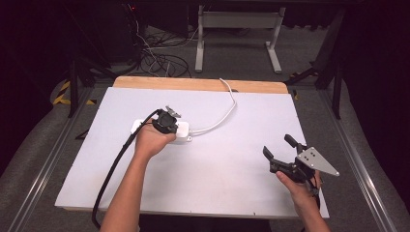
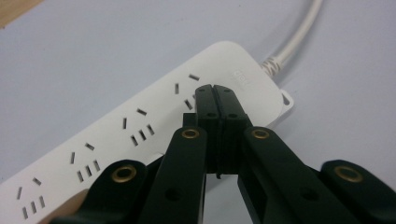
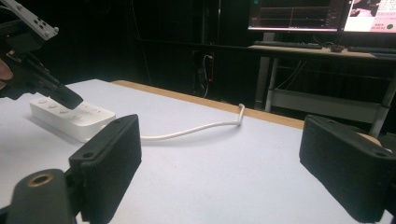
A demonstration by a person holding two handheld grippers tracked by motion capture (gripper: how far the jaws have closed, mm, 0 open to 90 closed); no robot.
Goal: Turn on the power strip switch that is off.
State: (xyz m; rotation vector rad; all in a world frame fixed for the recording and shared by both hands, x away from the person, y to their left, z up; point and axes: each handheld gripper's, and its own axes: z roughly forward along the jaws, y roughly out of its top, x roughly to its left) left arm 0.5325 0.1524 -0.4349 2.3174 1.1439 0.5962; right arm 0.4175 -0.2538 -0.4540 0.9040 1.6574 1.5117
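Where jaws meet: power strip (image 2: 154, 126)

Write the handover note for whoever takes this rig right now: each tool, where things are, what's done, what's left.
Left tool: jaws shut together, nothing between them, tips pressed down on the white power strip near its cord end.
Right tool: jaws wide open, empty, hovering over the table's near right part, apart from the strip.
Power strip lies flat at the table's centre-left; its white cord runs off over the far edge.
Done: left tool is placed on the strip. No plug is in the sockets that show.
Left: probably whatever the press is meant to do; can't tell if a switch sits under the tips.
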